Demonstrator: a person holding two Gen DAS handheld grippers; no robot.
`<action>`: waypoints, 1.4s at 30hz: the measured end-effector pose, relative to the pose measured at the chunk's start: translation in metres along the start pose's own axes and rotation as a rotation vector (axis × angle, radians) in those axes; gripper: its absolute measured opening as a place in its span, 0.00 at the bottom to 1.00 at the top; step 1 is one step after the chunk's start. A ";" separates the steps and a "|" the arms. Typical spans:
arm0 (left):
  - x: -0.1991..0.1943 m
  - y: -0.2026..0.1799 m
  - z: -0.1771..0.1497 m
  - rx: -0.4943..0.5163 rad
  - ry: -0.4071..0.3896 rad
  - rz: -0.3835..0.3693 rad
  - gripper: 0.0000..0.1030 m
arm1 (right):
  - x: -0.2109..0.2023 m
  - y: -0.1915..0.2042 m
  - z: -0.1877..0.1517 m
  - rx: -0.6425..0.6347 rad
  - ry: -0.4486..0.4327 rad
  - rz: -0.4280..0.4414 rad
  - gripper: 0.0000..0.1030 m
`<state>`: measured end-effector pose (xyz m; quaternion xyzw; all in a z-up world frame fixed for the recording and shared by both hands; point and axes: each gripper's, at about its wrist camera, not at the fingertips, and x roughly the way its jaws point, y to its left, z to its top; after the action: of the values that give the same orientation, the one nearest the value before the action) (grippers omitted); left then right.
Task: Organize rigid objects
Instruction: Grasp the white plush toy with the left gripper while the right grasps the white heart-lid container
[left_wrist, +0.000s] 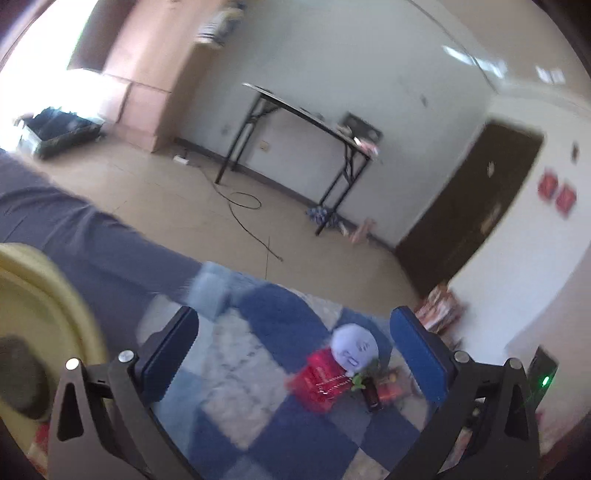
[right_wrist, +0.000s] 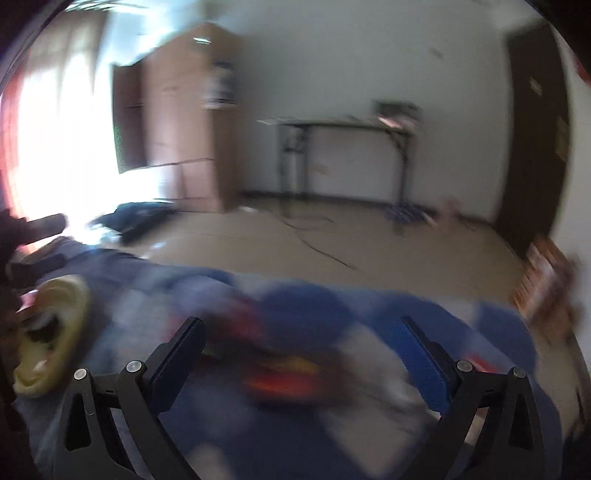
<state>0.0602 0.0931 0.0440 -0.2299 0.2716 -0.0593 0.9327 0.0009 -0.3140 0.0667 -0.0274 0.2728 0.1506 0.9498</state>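
Our left gripper (left_wrist: 295, 354) gapes wide and empty over the checked blanket (left_wrist: 236, 354). The red box (left_wrist: 319, 380), hard-edged under a round pale head, lies ahead and slightly right. Our right gripper (right_wrist: 299, 354), equally wide and empty, faces only blur. The left looks nearer.

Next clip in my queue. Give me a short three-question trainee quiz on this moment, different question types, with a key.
1. True or false: the left gripper holds the red box.
2. Multiple choice: the pale round-headed toy sits A) in the yellow basin, B) against the red box on the blue checked cloth, C) on the folding table.
3. Fill in: the right gripper has its jaws ____.

Key: 1 false, both pads stand clear of it; 2 B; 3 open, nothing between them, though that view is blurred.
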 end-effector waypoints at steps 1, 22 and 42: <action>0.012 -0.015 -0.007 0.061 -0.005 0.020 1.00 | 0.001 -0.016 -0.007 0.031 0.012 -0.028 1.00; 0.136 -0.085 -0.042 0.441 0.253 0.157 0.96 | 0.082 -0.044 -0.025 -0.091 0.069 -0.082 0.88; 0.113 -0.075 -0.025 0.384 0.219 -0.031 0.48 | 0.102 -0.055 -0.026 -0.076 0.067 -0.057 0.38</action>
<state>0.1434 -0.0094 0.0060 -0.0445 0.3513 -0.1486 0.9233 0.0866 -0.3427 -0.0108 -0.0763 0.2978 0.1325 0.9423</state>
